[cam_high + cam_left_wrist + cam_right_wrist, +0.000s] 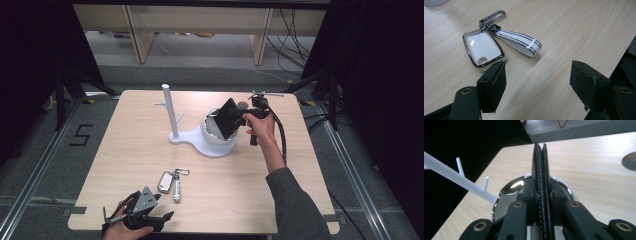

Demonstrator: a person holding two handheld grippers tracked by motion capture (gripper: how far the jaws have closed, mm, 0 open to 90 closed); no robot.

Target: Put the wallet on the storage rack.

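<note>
My right tool (pixel 235 119) is clenched on the black wallet (pixel 229 118), held edge-up just above the bowl (pixel 216 134), long axis tilted into it. My left tool (pixel 150 212) rests released on the tabletop (pixel 125 145), keys (pixel 482 48) just ahead.

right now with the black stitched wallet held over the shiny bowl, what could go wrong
1. The right gripper pinches the black stitched leather wallet only at its lower edge, so it might swing or slip.
2. The wallet could knock the shiny metal bowl or the white peg stand beside it.
</note>
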